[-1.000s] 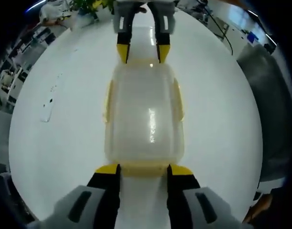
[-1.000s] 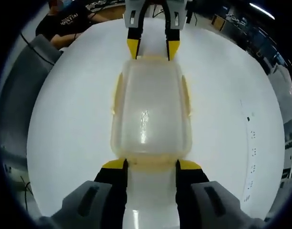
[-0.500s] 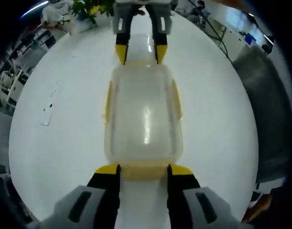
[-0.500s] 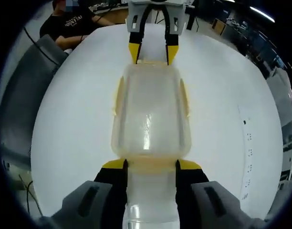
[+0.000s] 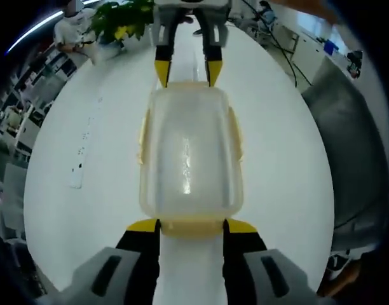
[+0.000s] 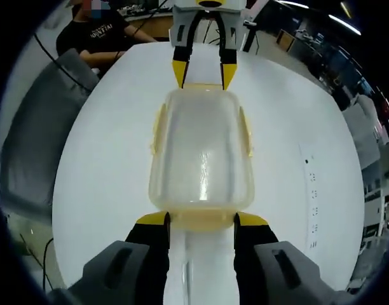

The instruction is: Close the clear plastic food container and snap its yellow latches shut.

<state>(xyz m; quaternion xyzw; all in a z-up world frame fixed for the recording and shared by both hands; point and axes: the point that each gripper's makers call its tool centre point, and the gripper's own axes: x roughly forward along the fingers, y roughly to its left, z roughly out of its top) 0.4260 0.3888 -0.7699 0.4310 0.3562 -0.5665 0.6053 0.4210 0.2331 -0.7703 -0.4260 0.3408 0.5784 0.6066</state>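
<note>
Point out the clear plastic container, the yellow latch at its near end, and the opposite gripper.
Clear plastic food container (image 5: 188, 152): left gripper view, centre of its lid.
Yellow latch at the near end (image 6: 201, 219): right gripper view, middle of the latch flap.
Right gripper (image 5: 185, 71): left gripper view, midway between its yellow fingertips.

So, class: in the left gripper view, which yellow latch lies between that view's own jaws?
The end latch at the container's near end; the others sit on its long sides and far end.

One container (image 5: 188, 152), two claws (image 5: 187, 223) (image 6: 201, 219)
</note>
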